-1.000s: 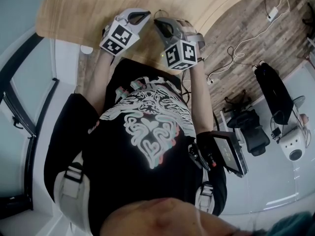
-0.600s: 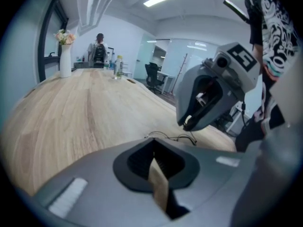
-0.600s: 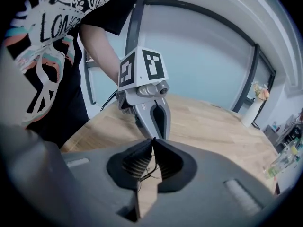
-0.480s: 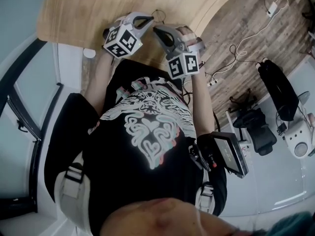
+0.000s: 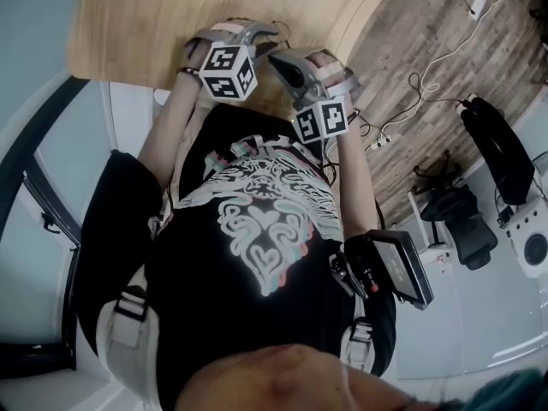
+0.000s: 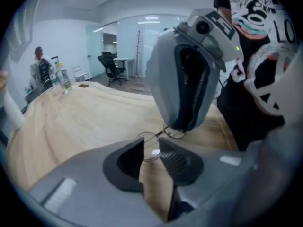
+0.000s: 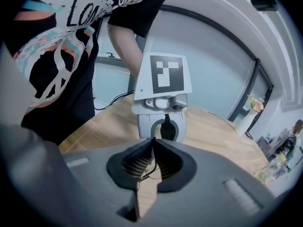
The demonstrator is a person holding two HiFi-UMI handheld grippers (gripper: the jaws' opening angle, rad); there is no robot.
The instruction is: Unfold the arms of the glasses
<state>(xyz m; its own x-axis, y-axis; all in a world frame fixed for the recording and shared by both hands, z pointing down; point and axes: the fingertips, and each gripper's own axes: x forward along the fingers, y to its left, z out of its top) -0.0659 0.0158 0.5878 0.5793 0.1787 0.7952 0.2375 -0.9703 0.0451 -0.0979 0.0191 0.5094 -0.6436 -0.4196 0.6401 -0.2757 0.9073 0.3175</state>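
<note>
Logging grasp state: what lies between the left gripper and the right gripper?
The glasses span it: in the left gripper view one rim sits between the left gripper's parted jaws, the other end at the right gripper.

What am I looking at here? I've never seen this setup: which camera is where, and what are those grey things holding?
No robot here: a person holds a grey clamp tool in each hand. One picture is from a head camera looking down; the other two cameras ride on the tools. Over the wooden table are thin wire glasses. The right tool is closed on a wire part of them. The left tool has its jaws slightly apart at the frame; whether they grip is unclear.
</note>
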